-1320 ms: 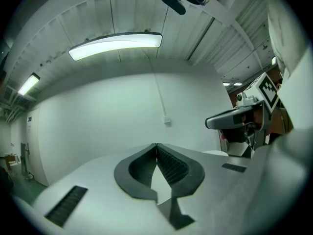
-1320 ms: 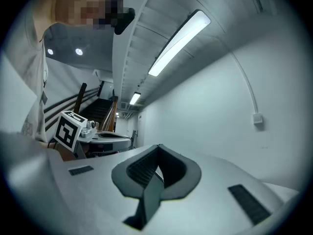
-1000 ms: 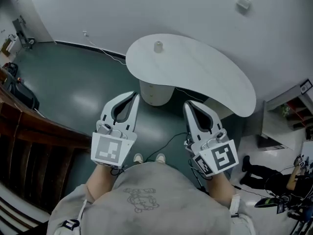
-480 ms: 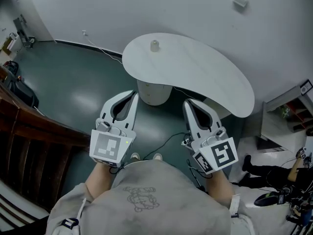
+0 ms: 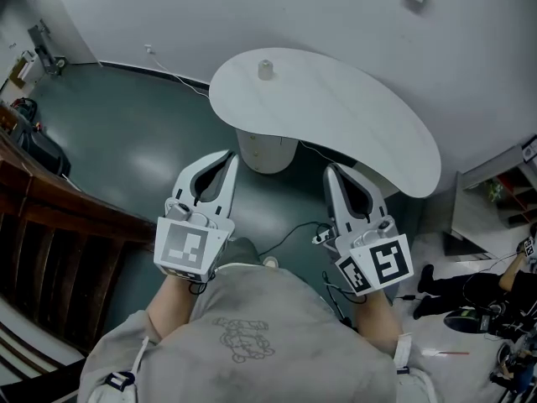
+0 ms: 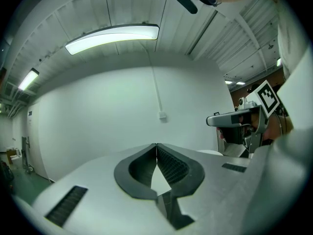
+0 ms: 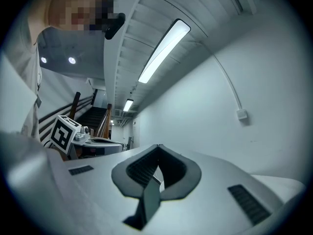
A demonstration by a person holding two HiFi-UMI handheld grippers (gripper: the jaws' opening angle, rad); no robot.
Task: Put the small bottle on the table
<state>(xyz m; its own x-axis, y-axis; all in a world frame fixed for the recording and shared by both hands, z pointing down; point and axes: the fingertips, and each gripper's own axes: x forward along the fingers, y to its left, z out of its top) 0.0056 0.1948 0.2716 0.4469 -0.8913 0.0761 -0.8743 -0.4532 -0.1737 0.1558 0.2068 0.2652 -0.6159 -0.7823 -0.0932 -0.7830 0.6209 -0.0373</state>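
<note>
A small white bottle [image 5: 265, 69] stands upright near the far left edge of the white kidney-shaped table [image 5: 336, 116]. My left gripper [image 5: 230, 159] hangs well short of the table, over the floor, its jaws shut and empty. My right gripper [image 5: 331, 173] is held level with it near the table's front edge, jaws also shut with nothing between them. In the left gripper view the jaw tips [image 6: 156, 146] meet against a bare white wall. The right gripper view shows its tips [image 7: 158, 147] closed the same way.
The table rests on a round white pedestal [image 5: 267, 151]. A dark wooden stair rail [image 5: 50, 217] runs along the left. Cables [image 5: 294, 238] lie on the green floor below the grippers. Shelving and equipment [image 5: 495, 191] stand at the right.
Both grippers have stayed shut and kept their spacing. The view has shifted slightly, and the table and bottle sit a little higher in the head view.
</note>
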